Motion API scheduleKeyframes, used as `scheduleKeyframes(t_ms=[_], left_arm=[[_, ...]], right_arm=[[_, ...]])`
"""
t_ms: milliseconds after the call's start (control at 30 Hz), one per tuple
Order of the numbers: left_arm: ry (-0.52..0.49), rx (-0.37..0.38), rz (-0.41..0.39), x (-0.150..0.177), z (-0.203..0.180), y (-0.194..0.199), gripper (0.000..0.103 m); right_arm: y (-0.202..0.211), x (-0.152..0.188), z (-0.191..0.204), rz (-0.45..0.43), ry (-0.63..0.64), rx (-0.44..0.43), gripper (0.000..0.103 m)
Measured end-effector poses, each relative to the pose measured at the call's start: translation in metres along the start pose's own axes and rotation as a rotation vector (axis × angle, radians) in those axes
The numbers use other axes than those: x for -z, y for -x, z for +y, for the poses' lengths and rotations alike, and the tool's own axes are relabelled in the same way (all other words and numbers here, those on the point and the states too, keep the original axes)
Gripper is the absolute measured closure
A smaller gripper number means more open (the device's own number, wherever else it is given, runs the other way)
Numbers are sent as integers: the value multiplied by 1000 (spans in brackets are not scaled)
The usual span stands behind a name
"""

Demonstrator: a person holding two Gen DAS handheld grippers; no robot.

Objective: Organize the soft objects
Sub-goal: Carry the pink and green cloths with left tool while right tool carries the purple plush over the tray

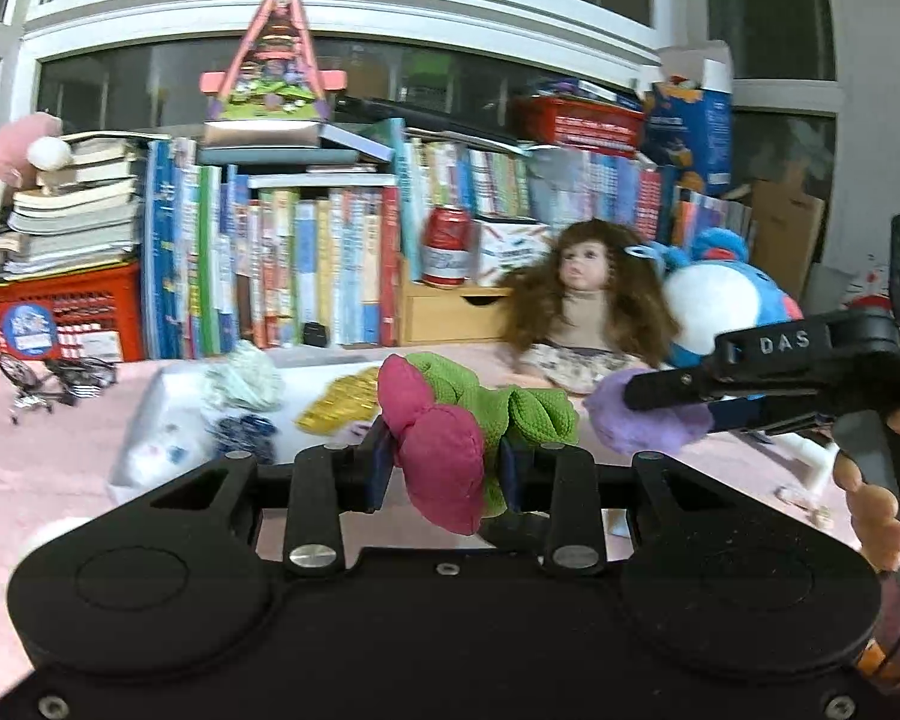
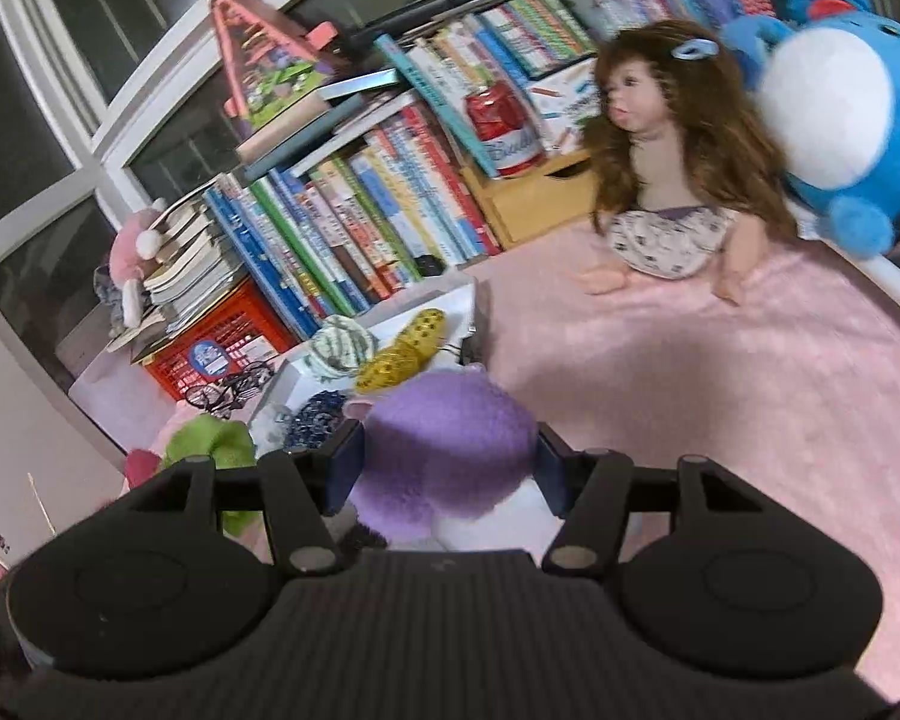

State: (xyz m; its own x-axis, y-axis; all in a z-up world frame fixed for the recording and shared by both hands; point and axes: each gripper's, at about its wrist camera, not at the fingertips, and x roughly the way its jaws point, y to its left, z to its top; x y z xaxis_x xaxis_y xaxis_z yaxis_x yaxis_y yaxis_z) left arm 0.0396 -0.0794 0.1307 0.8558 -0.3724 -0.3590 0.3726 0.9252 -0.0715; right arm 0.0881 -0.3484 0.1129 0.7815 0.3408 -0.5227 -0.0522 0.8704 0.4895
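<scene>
Left gripper [image 1: 444, 465] grips pink-green toy [image 1: 450, 444], right gripper [image 2: 447, 468] purple plush [image 2: 450, 438], before doll [image 2: 660, 162].

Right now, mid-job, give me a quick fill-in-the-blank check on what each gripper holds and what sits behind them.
1. The left gripper is shut on a soft flower toy with green leaves and ____ petals.
2. The right gripper is shut on a plush toy whose top is ____.
3. The doll with long brown hair sits on the ____ blanket.
4. The red can stands on a ____ drawer box.

Missing words: pink; purple; pink; wooden
</scene>
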Motion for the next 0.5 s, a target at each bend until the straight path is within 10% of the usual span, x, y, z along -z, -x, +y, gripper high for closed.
scheduleKeyframes(t_ms=[500], left_arm=[[18, -134, 104, -46, 99, -36, 70]], right_arm=[[-56, -25, 78, 16, 146, 9, 40]])
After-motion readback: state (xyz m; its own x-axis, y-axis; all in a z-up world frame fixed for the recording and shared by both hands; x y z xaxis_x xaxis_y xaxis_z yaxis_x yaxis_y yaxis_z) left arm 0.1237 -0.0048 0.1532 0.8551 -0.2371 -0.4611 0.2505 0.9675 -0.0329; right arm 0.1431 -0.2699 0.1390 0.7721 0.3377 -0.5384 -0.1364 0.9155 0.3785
